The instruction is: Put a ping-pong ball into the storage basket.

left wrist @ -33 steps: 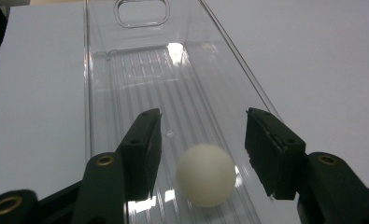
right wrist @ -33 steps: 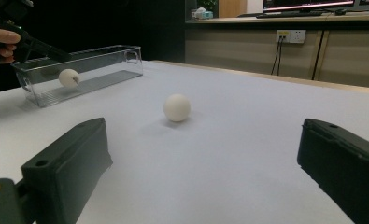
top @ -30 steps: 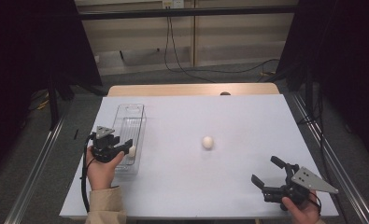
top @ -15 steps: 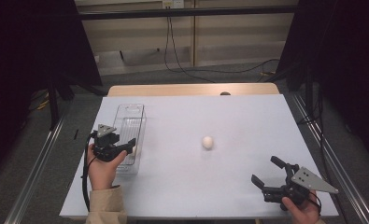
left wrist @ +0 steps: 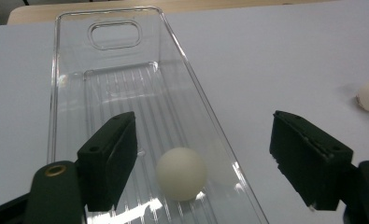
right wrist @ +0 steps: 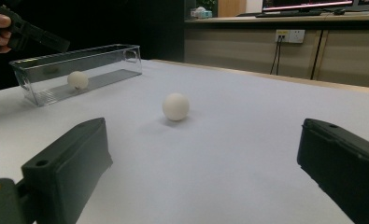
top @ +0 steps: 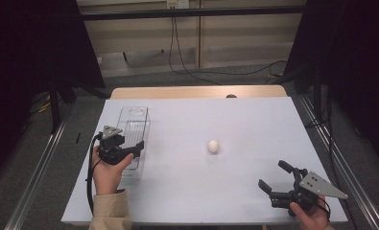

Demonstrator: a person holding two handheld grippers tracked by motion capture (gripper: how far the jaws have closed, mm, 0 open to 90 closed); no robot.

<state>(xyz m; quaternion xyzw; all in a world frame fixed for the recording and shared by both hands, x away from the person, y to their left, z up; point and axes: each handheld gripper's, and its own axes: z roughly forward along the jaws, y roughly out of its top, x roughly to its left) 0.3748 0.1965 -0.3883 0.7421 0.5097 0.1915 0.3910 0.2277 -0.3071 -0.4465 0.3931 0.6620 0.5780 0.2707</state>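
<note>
One ball (left wrist: pixel 180 173) sits in the bin (top: pixel 129 125) under the open left tool (top: pixel 129 151). Other ball (top: pixel 213 146) lies up-left of the open right tool (top: pixel 275 177), which looks nearer.

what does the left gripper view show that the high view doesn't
Left gripper view alone: a white ball lying in the clear bin, between the open left claw jaws.

High view alone: the right claw, open at the table's near right corner, both hands, and the floor behind.

Both: the bin, the table, the left claw, and the second ball loose on the table.
</note>
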